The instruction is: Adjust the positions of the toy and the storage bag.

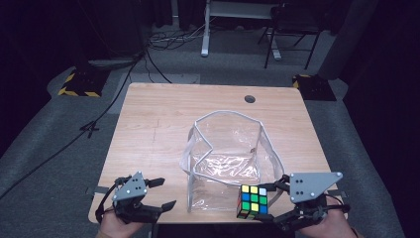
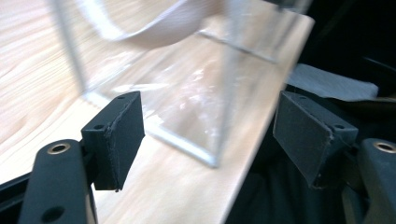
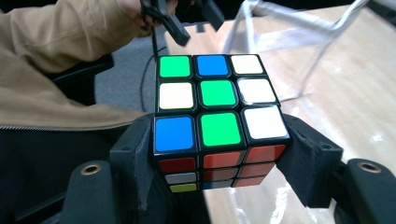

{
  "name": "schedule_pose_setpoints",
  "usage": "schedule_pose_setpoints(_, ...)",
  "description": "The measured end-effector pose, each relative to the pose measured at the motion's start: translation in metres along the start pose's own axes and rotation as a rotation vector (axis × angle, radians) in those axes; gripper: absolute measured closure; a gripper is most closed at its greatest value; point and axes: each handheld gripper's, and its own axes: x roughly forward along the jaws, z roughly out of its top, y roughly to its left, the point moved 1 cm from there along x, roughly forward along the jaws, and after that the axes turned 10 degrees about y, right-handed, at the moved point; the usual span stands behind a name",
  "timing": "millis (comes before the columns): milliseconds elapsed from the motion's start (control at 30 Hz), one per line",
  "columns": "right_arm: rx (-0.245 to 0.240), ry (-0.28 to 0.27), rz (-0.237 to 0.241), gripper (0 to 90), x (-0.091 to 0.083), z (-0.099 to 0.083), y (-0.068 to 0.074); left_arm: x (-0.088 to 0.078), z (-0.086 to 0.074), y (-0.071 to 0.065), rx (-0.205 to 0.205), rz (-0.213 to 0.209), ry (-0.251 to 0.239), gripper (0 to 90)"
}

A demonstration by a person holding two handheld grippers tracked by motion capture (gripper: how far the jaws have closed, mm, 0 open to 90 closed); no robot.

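A: Starting at the lower left of the high view, what is the left tool (image 1: 161, 193) doing?

B: It sits over the near left corner of the tabletop (image 1: 148, 114), jaws spread wide with nothing between them. In the left gripper view the left tool (image 2: 208, 135) looks past its two black pads at the clear plastic bag (image 2: 187, 93), whose near corner stands between the pads but farther off, untouched.

A: And moving toward the middle?

B: The clear plastic bag (image 1: 225, 153) stands open on the tabletop, centre of the high view, with its grey rim lifted and a strap drooping on its left side.

A: Where is the cube?

B: The Rubik's cube (image 1: 253, 202) is at the lower centre-right of the high view, just beside the bag's near right corner, at the tabletop's front edge. The right tool (image 1: 277, 201) clamps it from both sides.

A: Does the right gripper view agree?

B: Yes. The right tool (image 3: 219, 154) presses its pads against the Rubik's cube (image 3: 217, 116) on its lower layer, left and right; the top face shows green, blue and white squares. A tan sleeve (image 3: 60, 60) fills the upper left there.
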Motion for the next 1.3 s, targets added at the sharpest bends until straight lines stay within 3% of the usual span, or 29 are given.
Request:
schedule_pose_setpoints(267, 0.053, -0.014, -0.064, 33.6, -0.013, 0.020, -0.019, 0.024, -0.019, 0.043, -0.169, 0.211, 0.052, 26.8)
schedule_pose_setpoints(533, 0.064, -0.023, -0.096, 33.5, -0.023, 0.032, -0.027, 0.039, -0.044, 0.079, -0.288, 0.278, 0.112, 27.3)
schedule_pose_setpoints(633, 0.095, -0.014, -0.121, 33.5, -0.024, 0.035, -0.034, 0.046, -0.049, 0.088, -0.346, 0.298, 0.134, 27.3)
schedule_pose_setpoints(767, 0.141, 0.006, -0.157, 33.5, -0.022, 0.040, -0.049, 0.053, -0.054, 0.097, -0.390, 0.334, 0.164, 27.2)
schedule_pose_setpoints(833, 0.153, 0.018, -0.174, 33.6, -0.020, 0.043, -0.056, 0.056, -0.054, 0.100, -0.398, 0.362, 0.191, 27.2)
schedule_pose_setpoints(900, 0.157, 0.025, -0.183, 33.6, -0.018, 0.045, -0.062, 0.058, -0.055, 0.102, -0.379, 0.392, 0.192, 27.1)
schedule_pose_setpoints(1167, 0.174, 0.048, -0.223, 33.5, -0.014, 0.060, -0.077, 0.064, -0.054, 0.105, -0.350, 0.435, 0.187, 24.9)
schedule_pose_setpoints(1300, 0.190, 0.060, -0.238, 33.5, -0.011, 0.065, -0.083, 0.065, -0.053, 0.107, -0.359, 0.442, 0.186, 24.1)
